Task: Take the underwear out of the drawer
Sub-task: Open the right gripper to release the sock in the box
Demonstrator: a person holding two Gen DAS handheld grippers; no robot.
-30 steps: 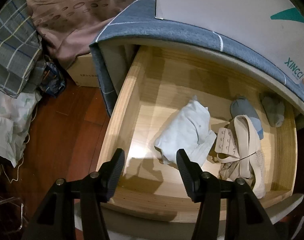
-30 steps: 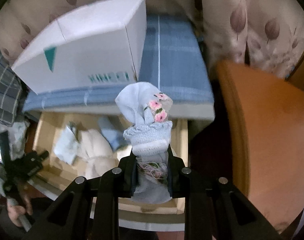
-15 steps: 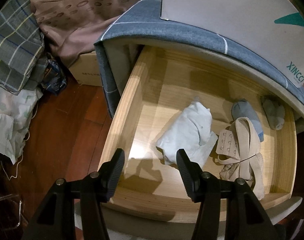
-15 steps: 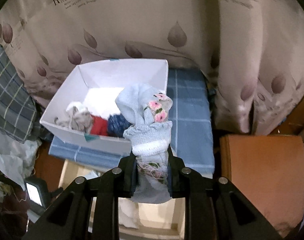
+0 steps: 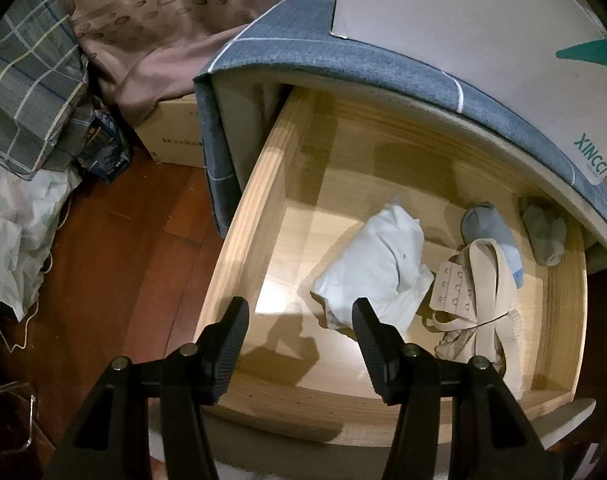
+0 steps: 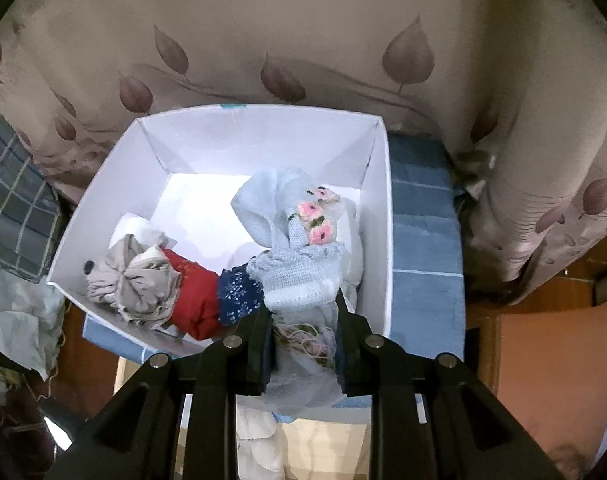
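Observation:
The open wooden drawer [image 5: 239,240] holds a folded white garment [image 5: 379,268], a beige bra [image 5: 483,292], a light blue piece [image 5: 491,228] and a grey sock [image 5: 543,236]. My left gripper [image 5: 299,308] hovers open over the drawer's front left, with nothing between its fingers. In the right wrist view, my right gripper [image 6: 303,312] holds a light blue knit garment with pink flowers [image 6: 299,240] above the near right part of a white box [image 6: 383,220]. Its jaws are opening, with the garment still between the pads.
The box sits on a blue checked cloth [image 6: 423,280] over the cabinet and holds grey [image 6: 131,280], red [image 6: 191,300] and navy [image 6: 239,296] pieces. A leaf-print curtain [image 6: 303,40] hangs behind. Left of the drawer lie a cardboard box [image 5: 171,136] and piled fabric [image 5: 23,80] on the wooden floor.
My right gripper carried the knit garment from in front of the cabinet to above the white box's inside. The left gripper stayed over the drawer.

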